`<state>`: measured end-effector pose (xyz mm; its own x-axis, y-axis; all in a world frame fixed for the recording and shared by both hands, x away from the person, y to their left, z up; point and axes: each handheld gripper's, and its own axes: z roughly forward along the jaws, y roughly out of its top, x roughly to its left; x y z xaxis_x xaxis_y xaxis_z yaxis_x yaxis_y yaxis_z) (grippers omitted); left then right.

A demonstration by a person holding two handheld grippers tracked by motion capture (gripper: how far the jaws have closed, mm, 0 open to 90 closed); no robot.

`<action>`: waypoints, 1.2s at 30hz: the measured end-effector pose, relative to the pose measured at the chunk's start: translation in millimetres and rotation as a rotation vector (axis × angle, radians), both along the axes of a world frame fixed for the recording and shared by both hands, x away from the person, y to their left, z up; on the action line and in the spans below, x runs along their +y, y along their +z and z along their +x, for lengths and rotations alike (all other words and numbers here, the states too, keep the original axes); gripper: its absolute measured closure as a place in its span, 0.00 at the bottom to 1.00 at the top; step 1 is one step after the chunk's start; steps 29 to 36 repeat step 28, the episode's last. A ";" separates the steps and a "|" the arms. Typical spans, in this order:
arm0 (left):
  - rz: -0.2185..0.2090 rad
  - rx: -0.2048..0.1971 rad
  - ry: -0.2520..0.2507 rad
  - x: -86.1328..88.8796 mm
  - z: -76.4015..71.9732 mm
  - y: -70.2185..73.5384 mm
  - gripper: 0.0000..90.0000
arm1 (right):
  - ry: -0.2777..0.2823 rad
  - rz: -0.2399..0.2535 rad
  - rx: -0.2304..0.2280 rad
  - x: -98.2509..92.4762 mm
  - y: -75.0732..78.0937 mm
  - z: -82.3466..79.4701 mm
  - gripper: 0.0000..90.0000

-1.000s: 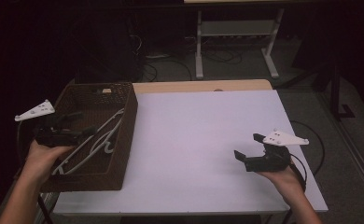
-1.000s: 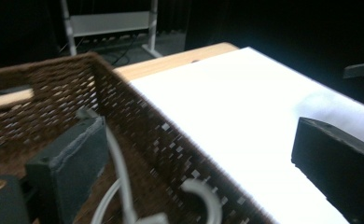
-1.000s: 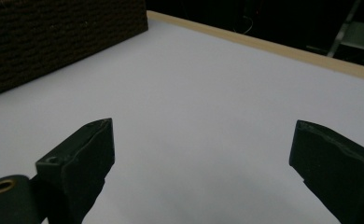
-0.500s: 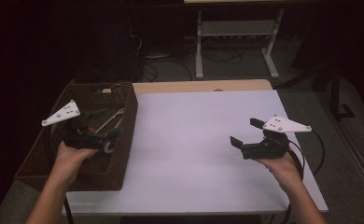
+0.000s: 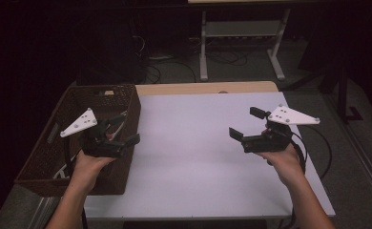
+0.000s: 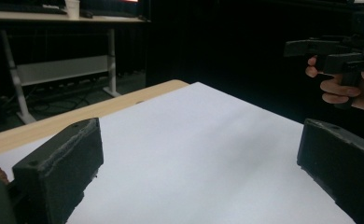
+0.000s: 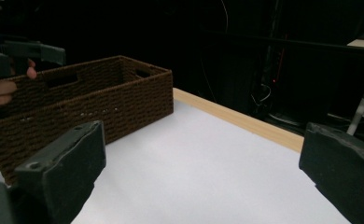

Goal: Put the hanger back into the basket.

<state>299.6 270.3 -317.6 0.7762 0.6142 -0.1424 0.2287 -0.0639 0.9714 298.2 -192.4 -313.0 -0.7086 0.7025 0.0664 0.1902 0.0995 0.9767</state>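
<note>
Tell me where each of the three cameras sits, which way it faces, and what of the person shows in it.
High view: above the person's side, looking forward and down on the white table; both forearms, left gripper, right gripper.
Left gripper view: rides the left gripper, looks across the table between its open jaws at the right hand.
Right gripper view: rides the right gripper, faces the wicker basket and the left hand.
Shared: the gripper views face each other; all show the table.
</note>
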 end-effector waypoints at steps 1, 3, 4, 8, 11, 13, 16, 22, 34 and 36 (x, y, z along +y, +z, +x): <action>0.005 -0.005 -0.003 0.0 -0.2 -0.5 0.00 | 0.002 0.011 -0.004 0.1 0.4 0.2 0.00; 0.006 0.000 -0.003 -0.8 -0.4 -2.4 0.00 | 0.010 0.023 -0.023 0.1 0.7 0.1 0.00; 0.000 0.001 -0.002 -1.0 -0.4 -3.8 0.00 | 0.013 0.027 -0.026 0.2 1.0 -0.4 0.00; -0.006 0.011 0.000 -1.7 -0.8 -8.4 0.00 | 0.016 0.029 -0.041 -1.4 2.2 -3.0 0.00; 0.005 0.012 -0.004 -1.8 -0.2 -10.8 0.00 | 0.015 0.028 -0.047 -3.4 3.1 -3.9 0.00; 0.001 0.015 -0.006 -2.1 0.0 -11.7 0.00 | 0.012 0.031 -0.044 -4.4 3.1 -3.7 0.00; 0.003 0.013 -0.005 -1.9 0.0 -12.0 0.00 | 0.014 0.027 -0.042 -4.7 2.5 -3.4 0.00; 0.002 0.011 -0.005 -2.0 0.0 -11.9 0.00 | 0.017 0.024 -0.036 -3.1 1.3 -3.3 0.00; 0.002 0.010 -0.002 -2.1 0.1 -11.7 0.00 | 0.016 0.021 -0.032 -2.9 0.0 -2.5 0.00; 0.002 0.010 -0.002 -2.1 0.1 -11.7 0.00 | 0.016 0.021 -0.032 -2.9 0.0 -2.5 0.00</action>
